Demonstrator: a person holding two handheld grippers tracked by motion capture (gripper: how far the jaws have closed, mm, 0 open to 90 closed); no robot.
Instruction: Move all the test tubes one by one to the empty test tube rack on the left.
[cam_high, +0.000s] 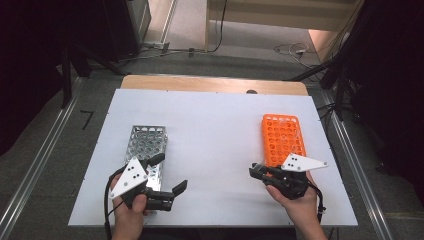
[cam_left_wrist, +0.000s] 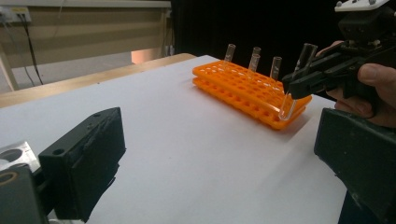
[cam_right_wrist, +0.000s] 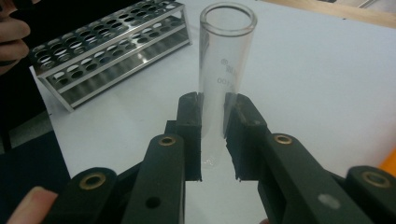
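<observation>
Glass test tube (cam_right_wrist: 223, 70), clear and open at the top, sits upright between the jaws of the right hand-held gripper (cam_right_wrist: 214, 135), which pinch it around its lower half; the left gripper view shows the same tube (cam_left_wrist: 295, 81) lifted clear of the orange rack (cam_left_wrist: 247, 91), its rounded bottom hanging just off that rack's near end. Holding it low on the body and near vertical probably keeps the mouth up and leaves the bottom free to enter a hole, so the work in hand appears to be carrying tubes from one rack to the other. Four more tubes stand in the orange rack, among them one (cam_left_wrist: 276, 67) toward its near end. This rack (cam_high: 283, 137) lies on the right of the white desk (cam_high: 215, 130), with the right hand-held gripper (cam_high: 256, 171) at its near end. The metal rack (cam_high: 146, 150) lies on the left side of the desk, well apart from the orange one, and its holes look empty in the right gripper view (cam_right_wrist: 112, 46). The left hand-held gripper (cam_high: 167, 172) rests at the near end of the metal rack with its jaws spread wide and nothing between them, presumably waiting. Count: two racks, five tubes, two hand-held grippers.
</observation>
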